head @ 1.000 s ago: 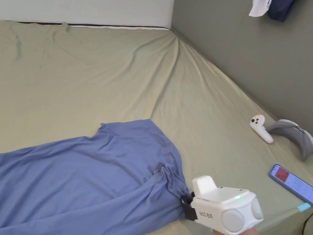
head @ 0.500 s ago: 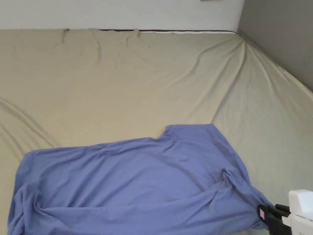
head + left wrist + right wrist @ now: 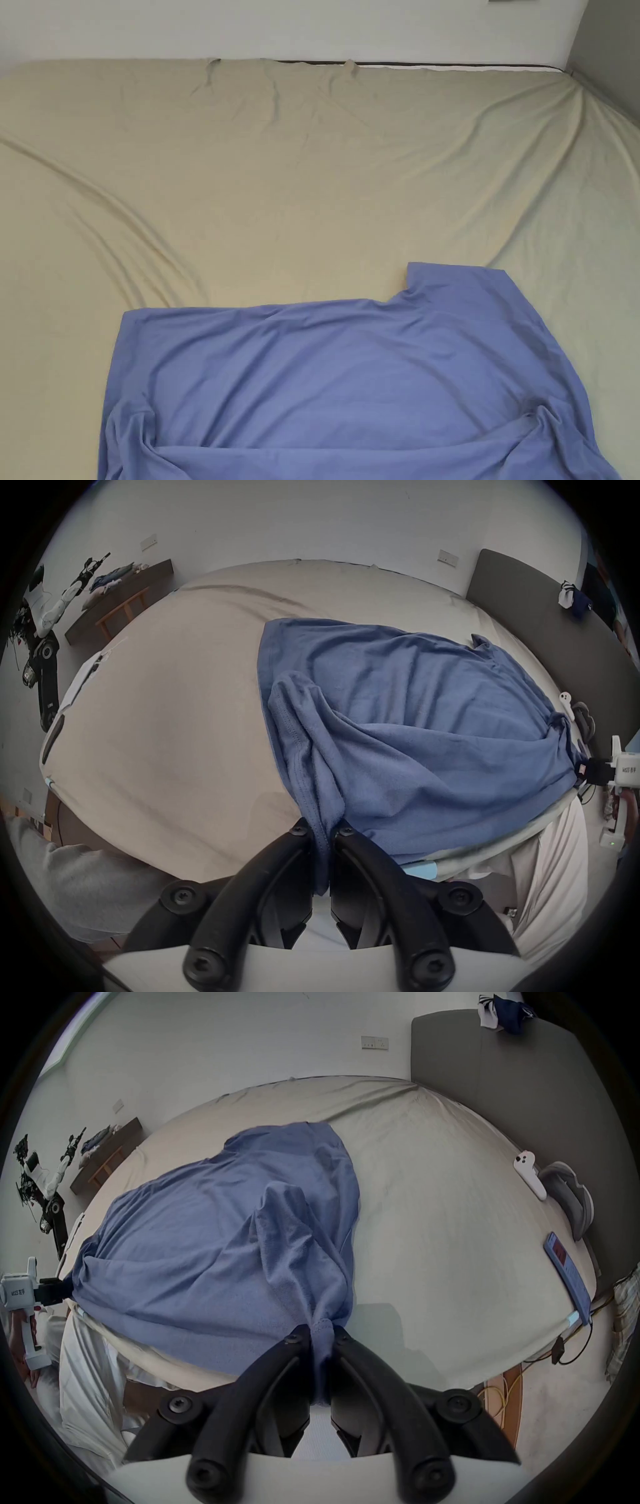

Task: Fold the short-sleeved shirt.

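A bedroom in a home is showing here: a wide bed (image 3: 300, 187) is wearing a beige fitted sheet, a padded grey headboard (image 3: 519, 1078) is standing against plain white walls with wall sockets (image 3: 374, 1043).

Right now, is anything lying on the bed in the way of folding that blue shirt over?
Nothing visible is. Both grippers, the left gripper and the right gripper, are clamped on the near edge of the blue shirt. The bed sheet beyond it is bare. A white controller and a phone lie off to the right.
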`<state>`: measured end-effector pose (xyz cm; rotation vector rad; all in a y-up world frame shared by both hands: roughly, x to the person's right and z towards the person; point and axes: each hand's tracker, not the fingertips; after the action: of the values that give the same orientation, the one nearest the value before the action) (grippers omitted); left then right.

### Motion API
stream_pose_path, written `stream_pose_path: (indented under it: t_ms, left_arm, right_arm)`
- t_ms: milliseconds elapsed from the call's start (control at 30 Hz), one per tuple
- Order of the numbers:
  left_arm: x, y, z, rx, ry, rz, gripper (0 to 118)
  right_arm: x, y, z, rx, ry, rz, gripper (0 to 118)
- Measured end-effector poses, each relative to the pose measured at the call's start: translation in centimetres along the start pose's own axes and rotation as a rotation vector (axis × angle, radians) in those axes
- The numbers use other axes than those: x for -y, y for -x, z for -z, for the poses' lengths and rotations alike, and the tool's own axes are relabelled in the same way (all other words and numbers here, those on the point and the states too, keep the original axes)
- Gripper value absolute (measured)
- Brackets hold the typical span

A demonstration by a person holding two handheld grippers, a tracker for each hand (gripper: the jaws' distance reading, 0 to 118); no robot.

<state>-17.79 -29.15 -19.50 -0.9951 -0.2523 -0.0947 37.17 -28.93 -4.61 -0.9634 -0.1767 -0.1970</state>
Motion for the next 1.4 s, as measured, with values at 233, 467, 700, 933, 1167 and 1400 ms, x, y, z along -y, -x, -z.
stream_pose_path:
  t_ms: [233,467,700,933,1167,1400]
  left_arm:
    - [0.1,1.2,-5.2,-0.068,-0.209,-0.040,116]
    - [-5.1,-0.7,-13.5,-0.133,-0.472,-0.040,114]
    - [-9.2,-3.2,-14.3,-0.271,-0.659,0.055,0]
    - [-11.1,-2.7,-12.2,-0.201,-0.630,0.052,0]
    - [-16.3,-0.9,-5.2,-0.147,-0.485,0.050,0]
    - [-20.8,0.1,6.1,-0.143,-0.281,0.024,0]
  right_arm:
    - [-0.1,0.8,-5.1,-0.015,-0.297,0.000,114]
    - [-2.8,5.8,-10.4,0.049,-0.634,0.039,118]
    - [-4.6,7.5,-9.8,0.131,-0.715,0.056,0]
    - [-6.5,10.4,-9.7,0.108,-0.711,-0.042,0]
    - [-7.5,9.6,-9.7,0.089,-0.713,-0.022,0]
    - [-9.2,10.0,-8.7,0.095,-0.695,-0.033,0]
